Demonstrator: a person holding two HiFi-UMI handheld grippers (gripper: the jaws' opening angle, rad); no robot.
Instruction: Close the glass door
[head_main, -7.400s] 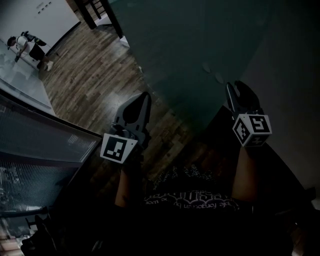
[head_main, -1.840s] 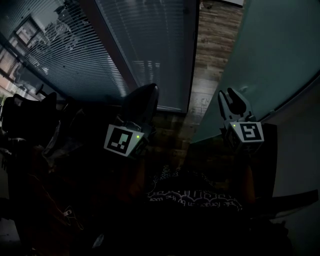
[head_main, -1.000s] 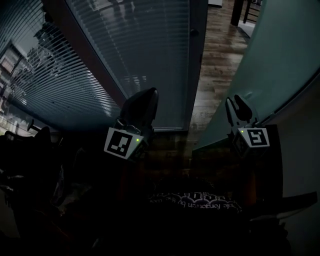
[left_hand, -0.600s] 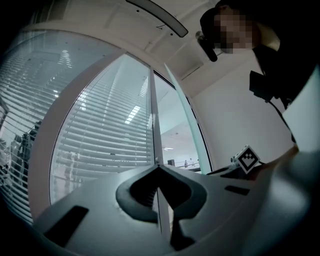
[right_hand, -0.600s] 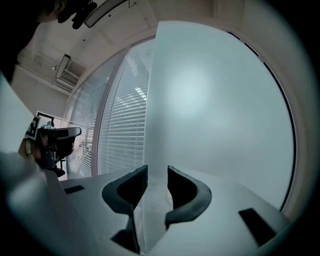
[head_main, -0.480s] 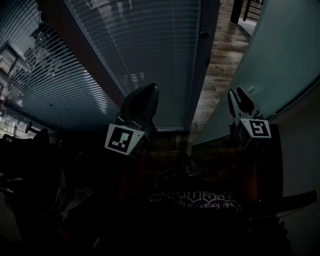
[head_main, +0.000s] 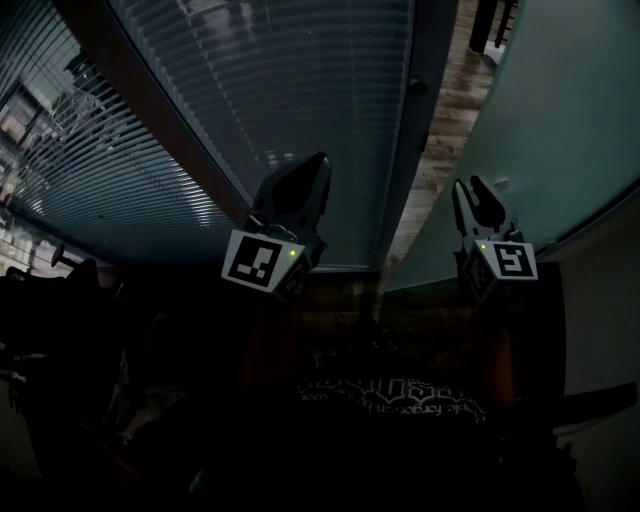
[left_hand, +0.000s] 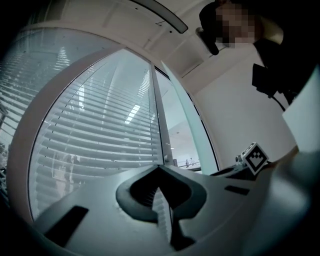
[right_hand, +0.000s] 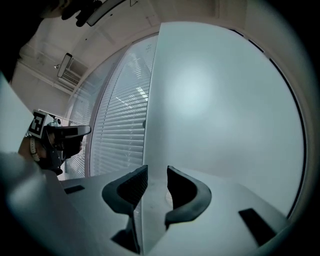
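The frosted glass door (head_main: 570, 100) stands ajar at the right, and it fills most of the right gripper view (right_hand: 220, 110). My right gripper (head_main: 470, 185) is held up against it, open. In its own view the right gripper (right_hand: 157, 171) has the door's free edge (right_hand: 149, 100) lined up with the gap between its jaws; I cannot tell if they touch. My left gripper (head_main: 318, 162) is shut and empty (left_hand: 159, 169), raised in front of the dark door frame (head_main: 432, 100).
A glass wall with slatted blinds (head_main: 270, 90) runs left of the frame. A narrow strip of wooden floor (head_main: 450, 110) shows between frame and door. Dark shapes (head_main: 60, 290) sit low at the left. The person's body fills the bottom.
The strip of floor between door and frame has narrowed over the last second. The left gripper has risen a little. The right gripper stays by the door.
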